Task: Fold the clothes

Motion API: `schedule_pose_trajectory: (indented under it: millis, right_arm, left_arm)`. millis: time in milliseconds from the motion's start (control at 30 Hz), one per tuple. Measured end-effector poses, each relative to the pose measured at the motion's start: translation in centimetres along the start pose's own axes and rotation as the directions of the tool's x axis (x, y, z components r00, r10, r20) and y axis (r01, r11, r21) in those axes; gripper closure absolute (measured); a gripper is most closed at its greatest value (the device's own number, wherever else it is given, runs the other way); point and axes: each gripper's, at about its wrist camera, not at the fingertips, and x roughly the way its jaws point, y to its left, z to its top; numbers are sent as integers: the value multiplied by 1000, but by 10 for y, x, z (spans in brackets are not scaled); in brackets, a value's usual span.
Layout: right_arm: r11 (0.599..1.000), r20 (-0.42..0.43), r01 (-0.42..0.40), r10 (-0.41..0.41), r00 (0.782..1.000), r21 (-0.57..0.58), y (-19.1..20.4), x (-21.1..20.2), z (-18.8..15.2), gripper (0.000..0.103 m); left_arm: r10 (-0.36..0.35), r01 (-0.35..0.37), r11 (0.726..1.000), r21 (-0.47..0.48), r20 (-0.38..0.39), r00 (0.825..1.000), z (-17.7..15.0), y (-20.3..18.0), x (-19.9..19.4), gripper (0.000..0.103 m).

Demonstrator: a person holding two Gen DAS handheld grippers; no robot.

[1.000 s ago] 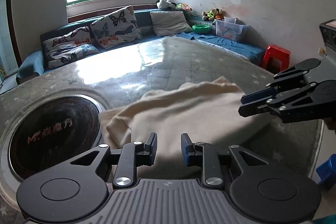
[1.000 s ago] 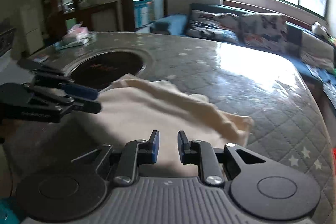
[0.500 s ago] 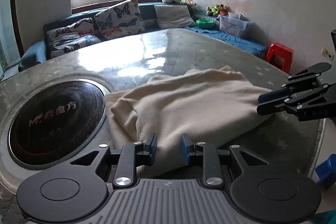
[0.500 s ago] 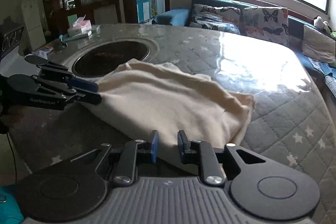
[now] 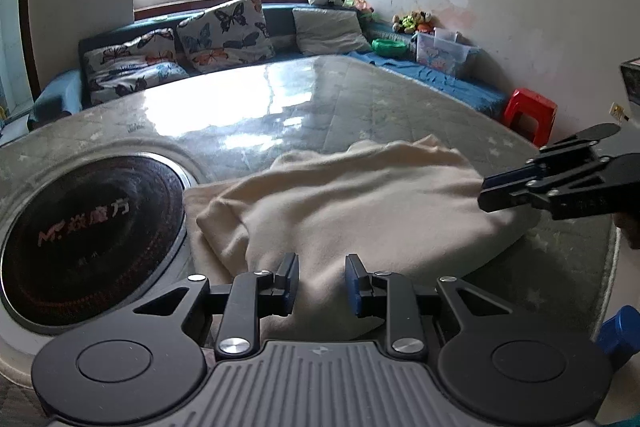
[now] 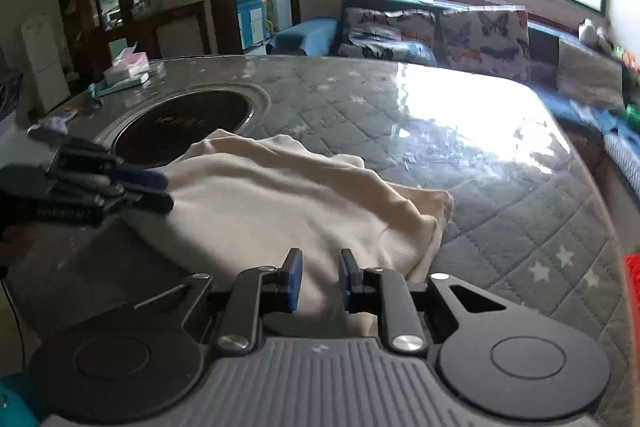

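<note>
A cream garment (image 5: pixel 360 211) lies bunched and partly folded on the quilted table near its front edge; it also shows in the right wrist view (image 6: pixel 288 203). My left gripper (image 5: pixel 322 283) is open and empty, just above the garment's near edge. My right gripper (image 6: pixel 319 279) is open and empty over the garment's other end. The right gripper shows at the right of the left wrist view (image 5: pixel 486 193). The left gripper shows at the left of the right wrist view (image 6: pixel 164 193).
A round black induction plate (image 5: pixel 84 227) is set in the table (image 5: pixel 280 107) left of the garment. A tissue box (image 6: pixel 128 65) sits at the table's far side. A sofa with butterfly cushions (image 5: pixel 224 35) runs behind. A red stool (image 5: pixel 530 113) stands by the wall.
Both grippers have pulled back and up from the garment, which now lies lower and flatter on the table. Both jaws stay open.
</note>
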Motion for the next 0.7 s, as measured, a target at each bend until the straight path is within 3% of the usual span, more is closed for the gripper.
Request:
schedule_pose_trajectory:
  millis: [333,700]
  right_arm:
    - [999,4,3,-3,1000,-32,-3,17,23,88]
    - [1000,-12,-9,10,1000,23,-11,69,49,88]
  left_arm:
    - [4,-4,999,-50,18,1000,13,12,2,75]
    - [25,-25,995,-93,1,1000,22,32,18,74]
